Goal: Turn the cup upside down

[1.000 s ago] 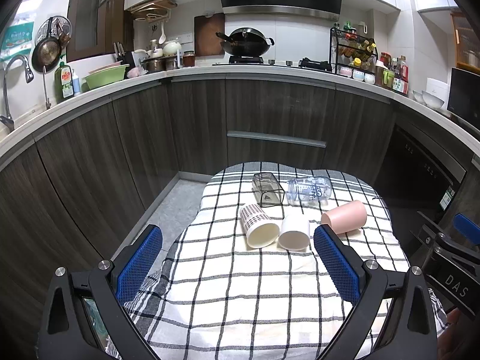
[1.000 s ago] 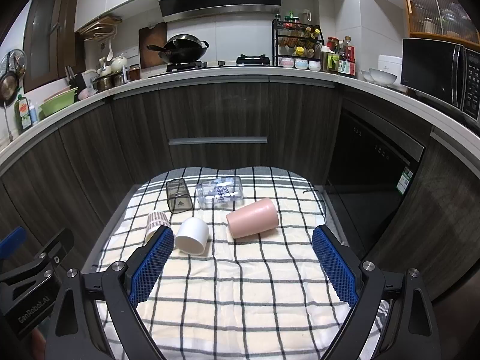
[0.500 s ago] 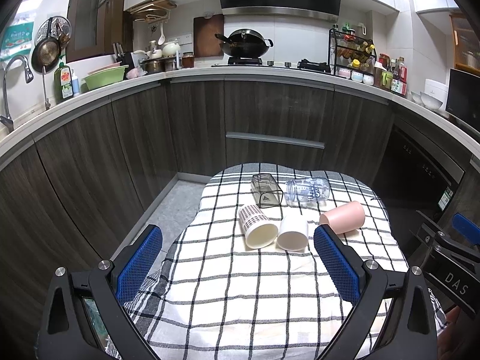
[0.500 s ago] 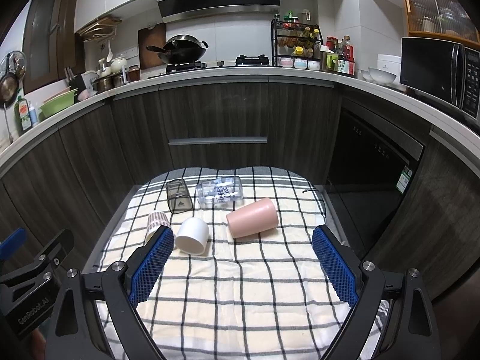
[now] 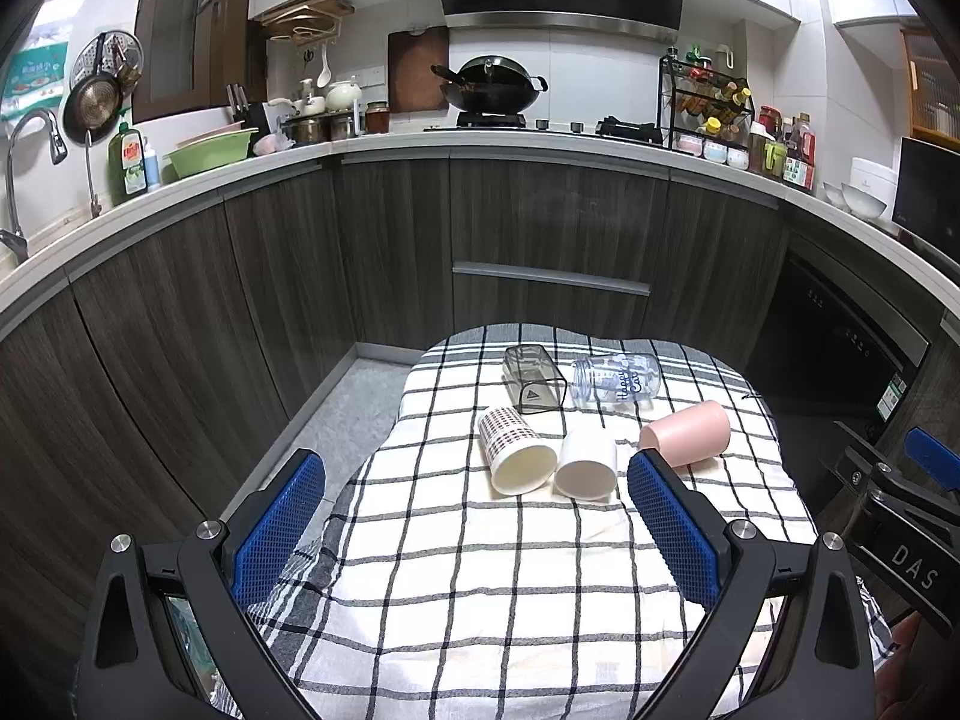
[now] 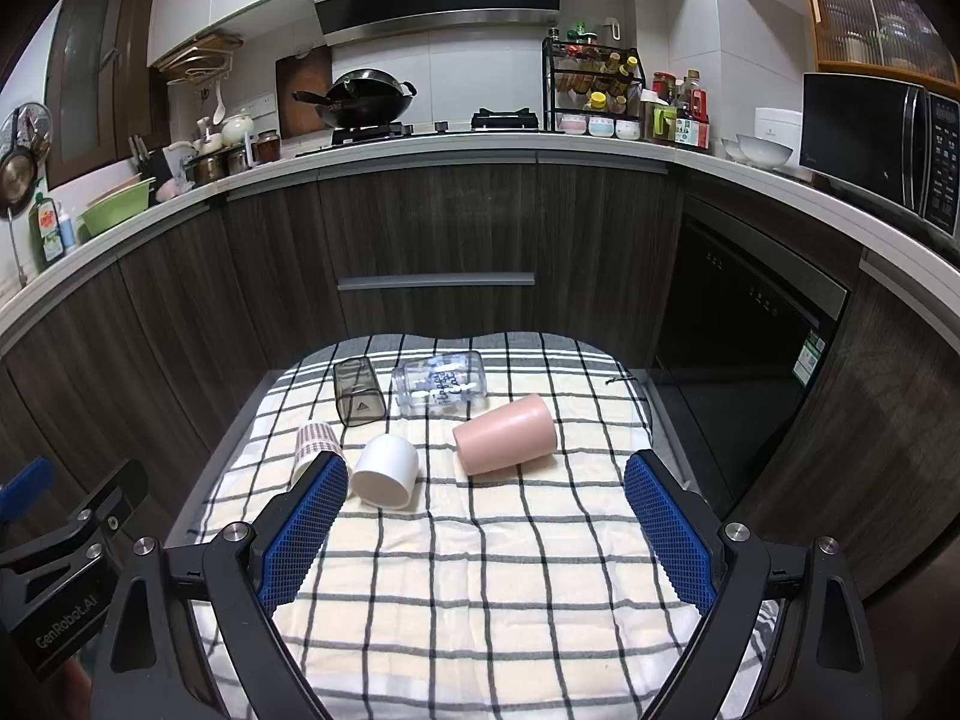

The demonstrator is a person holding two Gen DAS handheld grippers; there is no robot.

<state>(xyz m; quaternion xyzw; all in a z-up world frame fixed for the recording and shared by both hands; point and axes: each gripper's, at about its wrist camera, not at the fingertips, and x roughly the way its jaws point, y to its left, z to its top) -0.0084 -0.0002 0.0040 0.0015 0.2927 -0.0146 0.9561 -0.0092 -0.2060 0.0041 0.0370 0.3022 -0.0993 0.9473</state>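
Note:
Several cups lie on their sides on a checked cloth [image 5: 516, 576] [image 6: 492, 570]: a pink cup [image 5: 687, 435] [image 6: 505, 434], a plain white cup [image 5: 588, 463] [image 6: 387, 469], a white cup with a red dotted pattern [image 5: 516, 450] [image 6: 315, 447], a dark clear tumbler [image 5: 534, 379] [image 6: 358, 391] and a clear printed glass [image 5: 617, 381] [image 6: 440, 385]. My left gripper [image 5: 474, 525] is open and empty, short of the cups. My right gripper [image 6: 486, 528] is open and empty, short of the cups.
The cloth covers a small table in front of dark kitchen cabinets [image 5: 540, 240]. A counter [image 6: 420, 150] with a wok, pots and a spice rack runs behind. The floor [image 5: 342, 414] drops off left of the table. A dishwasher front [image 6: 738, 330] stands to the right.
The left view has shifted very slightly; the cups and the right gripper have not moved.

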